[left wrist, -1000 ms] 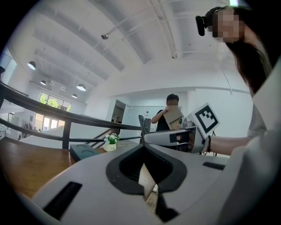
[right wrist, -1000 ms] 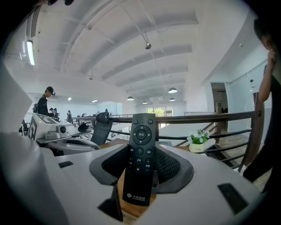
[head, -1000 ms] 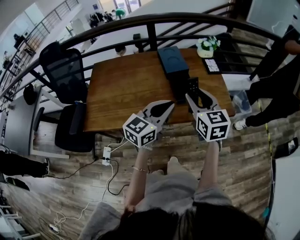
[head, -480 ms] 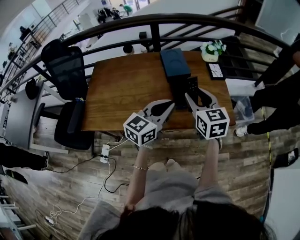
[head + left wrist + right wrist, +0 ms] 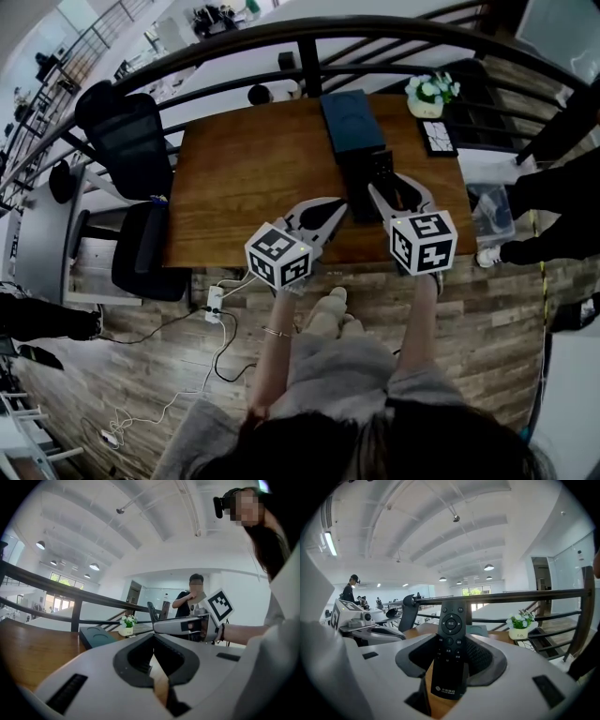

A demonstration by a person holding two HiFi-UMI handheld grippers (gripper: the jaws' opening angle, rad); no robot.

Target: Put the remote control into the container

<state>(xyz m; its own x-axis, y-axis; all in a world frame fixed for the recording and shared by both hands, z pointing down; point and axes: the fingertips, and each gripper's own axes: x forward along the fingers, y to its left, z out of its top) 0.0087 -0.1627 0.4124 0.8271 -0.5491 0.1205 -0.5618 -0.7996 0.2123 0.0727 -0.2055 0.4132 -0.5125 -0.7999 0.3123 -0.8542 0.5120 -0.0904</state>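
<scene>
Gripping the black remote control upright between its jaws, the right gripper hangs over the near edge of the wooden table, close to a dark blue box. Beside it, the left gripper is closed on nothing.

The remote control is long, thin and black. It has a round ring of buttons near its top and small buttons below. It stands up straight, buttons facing back, pinched at its lower half between the two fingers of the right gripper. The container is a flat, dark blue-green box with round dips on top. It lies on the brown surface, at 12 o'clock from the remote control and near it.
</scene>
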